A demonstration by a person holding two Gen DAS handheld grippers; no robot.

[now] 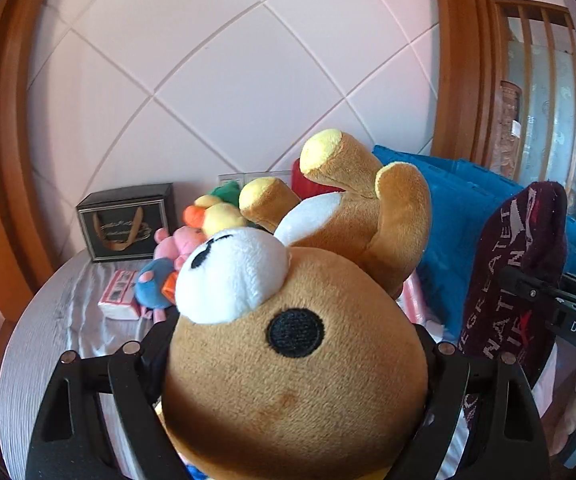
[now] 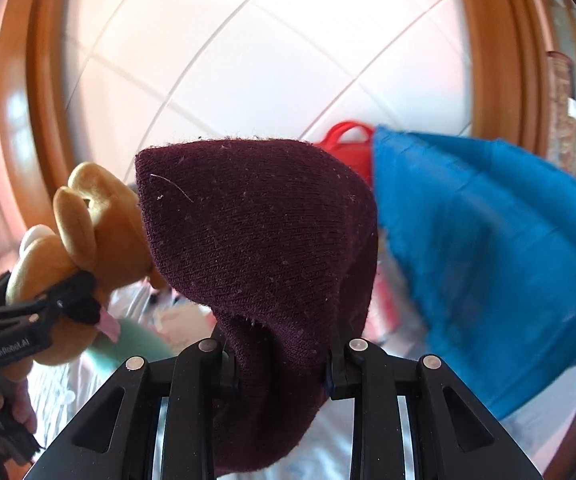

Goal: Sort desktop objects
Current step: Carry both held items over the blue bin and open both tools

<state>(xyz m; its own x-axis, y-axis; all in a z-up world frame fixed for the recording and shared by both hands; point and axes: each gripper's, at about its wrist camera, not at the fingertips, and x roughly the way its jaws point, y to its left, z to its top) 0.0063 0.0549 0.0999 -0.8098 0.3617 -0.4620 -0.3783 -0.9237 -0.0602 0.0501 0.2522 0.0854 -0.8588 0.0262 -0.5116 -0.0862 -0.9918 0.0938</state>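
My left gripper point(image 1: 291, 364): jaws wide, clamped on round head of brown plush bear point(image 1: 299, 376), held upside down above desk point(image 1: 48, 320); soft pile, white muzzle, yellow-soled feet up.
My right gripper point(image 2: 282, 364): jaws near together, pinching maroon knit beanie point(image 2: 256, 232); ribbed, linty, hanging limp above desk.
Desk far edge: black gift box point(image 1: 128, 220), small plush heap point(image 1: 192, 240), tissue pack point(image 1: 118, 294).
Blue fabric bag point(image 2: 487, 248), red bag point(image 2: 347, 140) behind it; contents not visible.
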